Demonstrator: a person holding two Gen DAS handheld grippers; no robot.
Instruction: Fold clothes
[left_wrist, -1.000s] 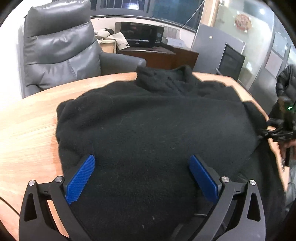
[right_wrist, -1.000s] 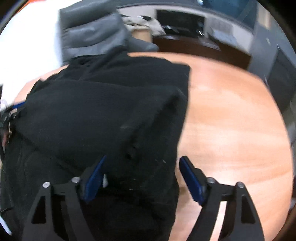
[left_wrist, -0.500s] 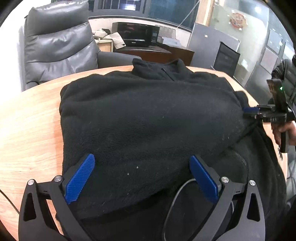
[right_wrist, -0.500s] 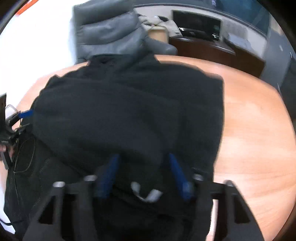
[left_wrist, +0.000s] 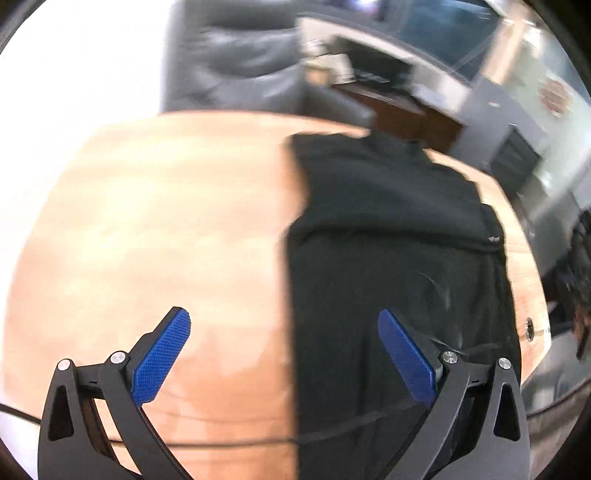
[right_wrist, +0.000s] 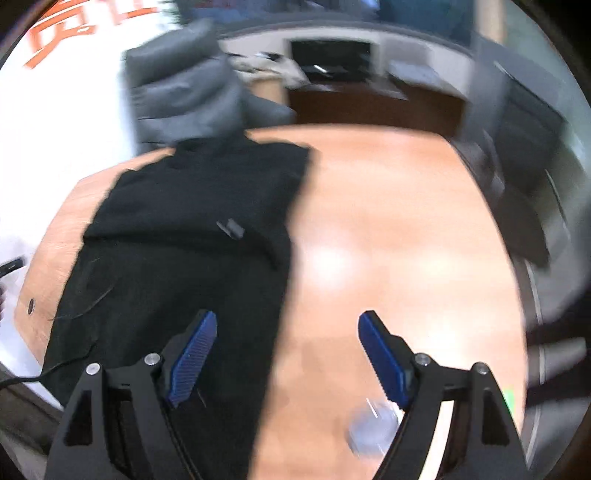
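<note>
Spanning the view beneath both tools: wooden table (left_wrist: 155, 229), rounded, its bare top ahead of the left gripper's left finger and the right gripper's right finger.
Garment: black fleece (left_wrist: 388, 258), lying folded into a long strip on the table; a doubled upper layer sits at its far end, its collar toward the chair.
Chair: grey leather armchair (right_wrist: 184, 96), beyond the table, past the fleece's far end.
Left gripper (left_wrist: 282, 356): jaws spread wide, empty; the fleece's straight edge runs between its fingers.
Right gripper (right_wrist: 286, 358): jaws spread wide, empty; left finger over the fleece, right over bare wood.
Cable: thin black cord (right_wrist: 55, 369), trailing off the fleece's near left corner.
</note>
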